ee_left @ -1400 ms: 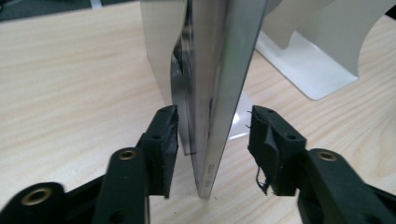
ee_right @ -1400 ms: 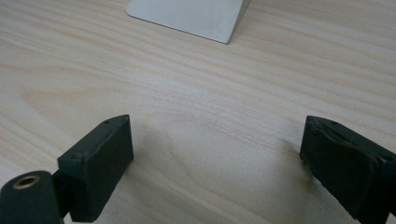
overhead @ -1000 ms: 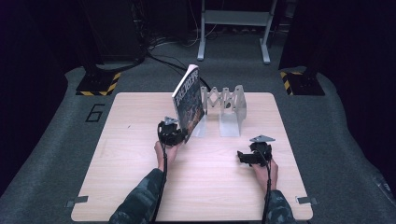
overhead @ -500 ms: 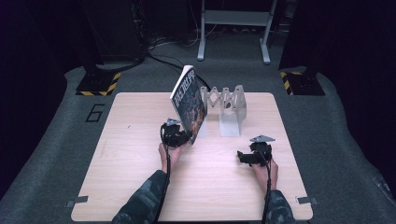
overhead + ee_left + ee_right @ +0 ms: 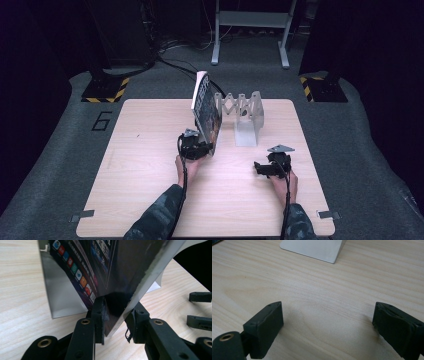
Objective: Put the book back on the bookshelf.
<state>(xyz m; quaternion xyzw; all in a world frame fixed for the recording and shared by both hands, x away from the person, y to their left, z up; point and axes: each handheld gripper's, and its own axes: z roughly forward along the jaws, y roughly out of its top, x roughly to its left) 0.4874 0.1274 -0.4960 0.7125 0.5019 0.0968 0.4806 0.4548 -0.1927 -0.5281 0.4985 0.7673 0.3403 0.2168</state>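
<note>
A dark-covered book (image 5: 206,107) stands on edge, tilted, leaning on a grey zigzag metal book rack (image 5: 247,112). My left gripper (image 5: 202,148) is at the book's near lower corner. In the left gripper view that corner (image 5: 120,270) sits slanted between the jaws of the left gripper (image 5: 116,320), which have just been opening. One pad lies on the cover, the other barely off the page edge. My right gripper (image 5: 260,167) rests on the table (image 5: 150,200) to the right, open. Bare wood shows between the jaws of the right gripper (image 5: 327,330).
The rack's flat base plate (image 5: 314,247) lies just ahead of the right gripper, and its upright plate (image 5: 62,297) stands behind the book. The right gripper's jaws (image 5: 197,309) show at the far right of the left gripper view. Dark floor surrounds the table.
The left gripper and the book's lower corner have shifted slightly to the right and nearer. The right gripper has not moved.
</note>
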